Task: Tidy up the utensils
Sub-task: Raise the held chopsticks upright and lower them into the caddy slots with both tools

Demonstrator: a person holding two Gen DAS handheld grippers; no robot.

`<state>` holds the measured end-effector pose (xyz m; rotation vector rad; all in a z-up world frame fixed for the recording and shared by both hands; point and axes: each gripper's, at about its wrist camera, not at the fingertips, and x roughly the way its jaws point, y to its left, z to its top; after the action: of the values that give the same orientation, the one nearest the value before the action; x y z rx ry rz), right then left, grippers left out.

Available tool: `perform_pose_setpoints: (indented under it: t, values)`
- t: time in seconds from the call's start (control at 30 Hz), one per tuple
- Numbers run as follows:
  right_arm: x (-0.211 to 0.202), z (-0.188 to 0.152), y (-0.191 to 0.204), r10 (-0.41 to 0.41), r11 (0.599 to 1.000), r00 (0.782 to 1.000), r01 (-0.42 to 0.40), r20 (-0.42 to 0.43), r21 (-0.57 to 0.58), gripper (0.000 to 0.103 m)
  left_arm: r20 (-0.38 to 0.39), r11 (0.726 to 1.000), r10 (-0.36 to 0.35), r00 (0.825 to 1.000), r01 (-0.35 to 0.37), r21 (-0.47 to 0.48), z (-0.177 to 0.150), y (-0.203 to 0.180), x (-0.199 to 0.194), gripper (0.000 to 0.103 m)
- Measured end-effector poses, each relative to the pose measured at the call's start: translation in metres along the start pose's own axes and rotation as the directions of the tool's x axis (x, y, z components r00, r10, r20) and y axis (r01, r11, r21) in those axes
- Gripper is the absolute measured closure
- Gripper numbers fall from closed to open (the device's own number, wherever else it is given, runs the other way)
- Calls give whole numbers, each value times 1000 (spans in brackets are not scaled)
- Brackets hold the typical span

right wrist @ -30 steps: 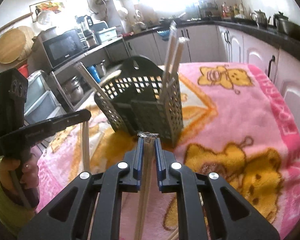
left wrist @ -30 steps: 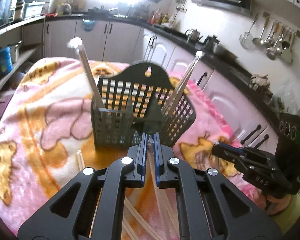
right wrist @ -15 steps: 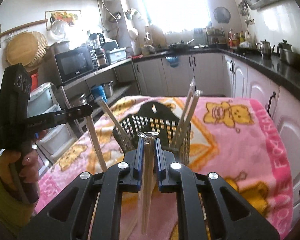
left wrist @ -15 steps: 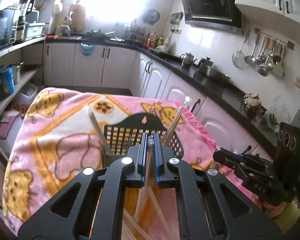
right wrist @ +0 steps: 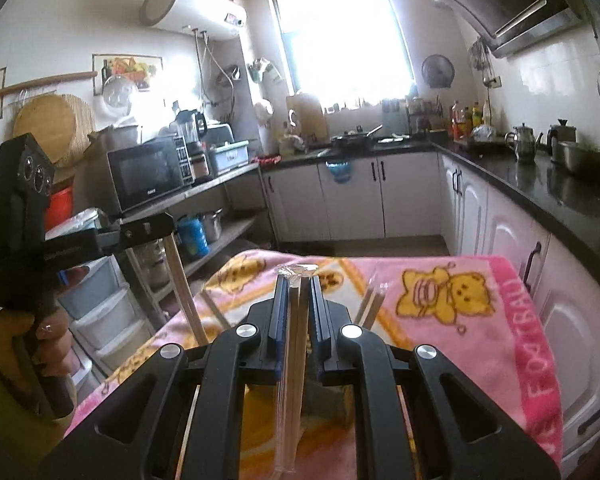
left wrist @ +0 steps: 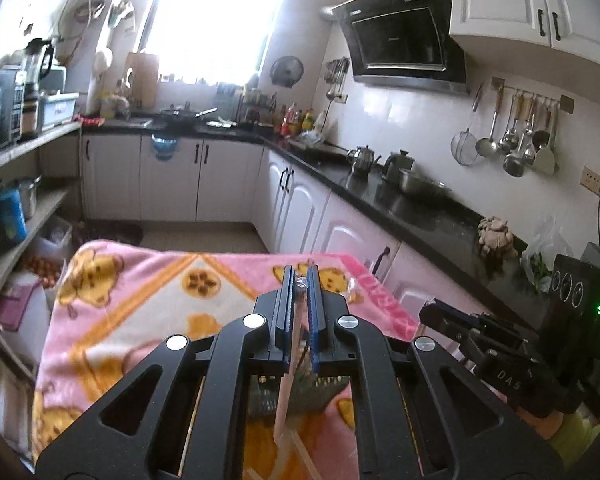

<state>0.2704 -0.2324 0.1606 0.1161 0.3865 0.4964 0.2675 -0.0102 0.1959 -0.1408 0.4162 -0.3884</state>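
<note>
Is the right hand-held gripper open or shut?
Shut. The right hand-held gripper has its fingers pressed against a plastic-wrapped pair of chopsticks running between them.

My left tool (left wrist: 299,280) is matt black plastic with bright metal screw heads and ribbed blue pads (left wrist: 315,320). Between them I see pale bare wood chopsticks (left wrist: 290,364) in a clear, glossy plastic sleeve. The right tool (right wrist: 299,280) is the same matt black plastic, and its wrapped chopsticks (right wrist: 292,380) show crinkled, shiny film at the top. The table wears a soft, fuzzy pink blanket (right wrist: 480,344), matt cloth with yellow printed bears. Under my tools I make out a dark plastic lattice basket (left wrist: 300,394), dull in finish. The black counter (left wrist: 416,216) looks polished and reflective; the kettles (left wrist: 362,158) on it are shiny metal.
</note>
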Motion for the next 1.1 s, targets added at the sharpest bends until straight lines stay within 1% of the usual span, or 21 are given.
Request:
perform_pose_setpoints:
  t: [0.27,0.47,0.6,0.77,1.1]
  values:
    - [7,25,-8,-20,1000,999,20,40,1,92,31,1000,2,1000,-3,22,27,-6,15,101]
    - [14,42,-15,-52,999,995,52,90,2,92,50,1000,20,999,-20,-2,34,1,32,101]
    - [23,49,-21,-78,997,990,77,118,11,92,47,1000,16,999,-15,-20,28,6,45,101]
    - [36,47,-28,-107,994,985,105,132,19,92,29,999,11,1000,-10,-40,15,12,62,101]
    - [61,26,-40,-152,988,982,148,112,42,92,-2,999,-11,1000,11,-35,-11,16,78,101]
